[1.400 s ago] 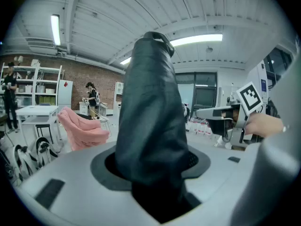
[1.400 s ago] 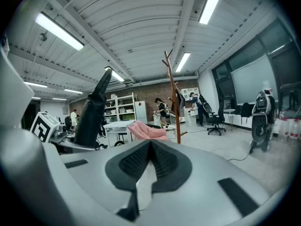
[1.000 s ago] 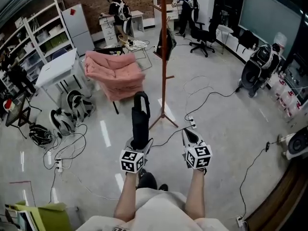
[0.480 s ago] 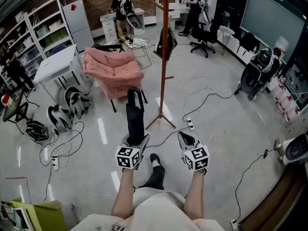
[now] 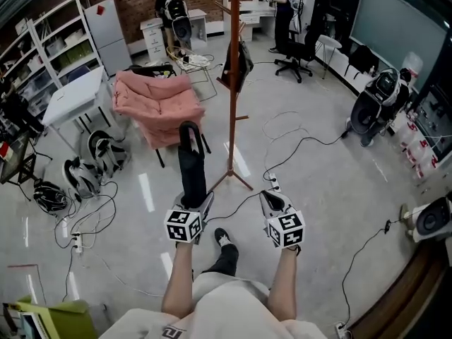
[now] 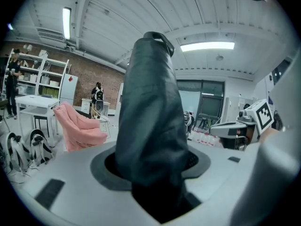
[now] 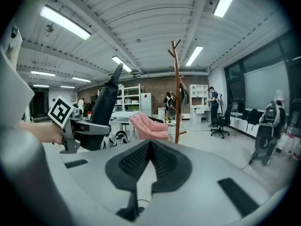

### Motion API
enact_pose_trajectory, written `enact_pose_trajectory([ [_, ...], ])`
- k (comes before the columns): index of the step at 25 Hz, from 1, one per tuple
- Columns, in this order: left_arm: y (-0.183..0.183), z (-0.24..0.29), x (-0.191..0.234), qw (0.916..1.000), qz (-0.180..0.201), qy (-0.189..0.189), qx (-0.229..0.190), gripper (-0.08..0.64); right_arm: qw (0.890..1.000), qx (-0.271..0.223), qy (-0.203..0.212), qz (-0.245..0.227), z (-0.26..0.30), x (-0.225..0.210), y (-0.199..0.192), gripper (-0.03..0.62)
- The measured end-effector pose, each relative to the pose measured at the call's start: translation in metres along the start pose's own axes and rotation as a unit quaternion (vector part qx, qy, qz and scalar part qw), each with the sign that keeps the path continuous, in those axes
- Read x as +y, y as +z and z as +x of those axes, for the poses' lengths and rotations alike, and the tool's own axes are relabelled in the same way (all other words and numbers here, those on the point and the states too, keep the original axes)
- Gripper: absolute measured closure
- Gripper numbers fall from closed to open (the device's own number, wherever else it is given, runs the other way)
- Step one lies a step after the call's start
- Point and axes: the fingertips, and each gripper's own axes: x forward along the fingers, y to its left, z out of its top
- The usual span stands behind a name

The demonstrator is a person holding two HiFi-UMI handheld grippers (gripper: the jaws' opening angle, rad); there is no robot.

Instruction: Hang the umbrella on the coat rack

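Note:
A folded black umbrella stands upright in my left gripper, whose jaws are shut on its lower end. In the left gripper view the umbrella fills the middle, rising out of that gripper and hiding what lies straight ahead. The brown wooden coat rack stands on the floor just beyond and right of the umbrella, with a dark bag hanging from it. My right gripper is shut with nothing in it, level with the left. The right gripper view shows its tips meeting, the rack ahead and the umbrella at left.
A pink armchair sits left of the rack, with a white table and backpacks farther left. Cables trail over the floor round the rack's base. An office chair and people stand at the back.
Both grippers have been carried forward toward the coat rack, whose base now lies closer. The umbrella stays upright in the left gripper. A foot has stepped forward below.

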Motion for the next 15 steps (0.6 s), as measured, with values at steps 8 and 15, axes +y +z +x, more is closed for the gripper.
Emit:
enact_pose_trajectory([
  [8,0.019,0.057,0.011,1.0000,0.008,0.001,-0.005,0.302,0.999,-0.011,-0.018,0.032,0.028,-0.050,0.016,0.588],
  [15,0.047,0.109,0.030,0.9999,0.012,-0.013,0.000,0.304,0.998,-0.016,-0.031,0.060,0.067,-0.089,0.040,0.588],
])
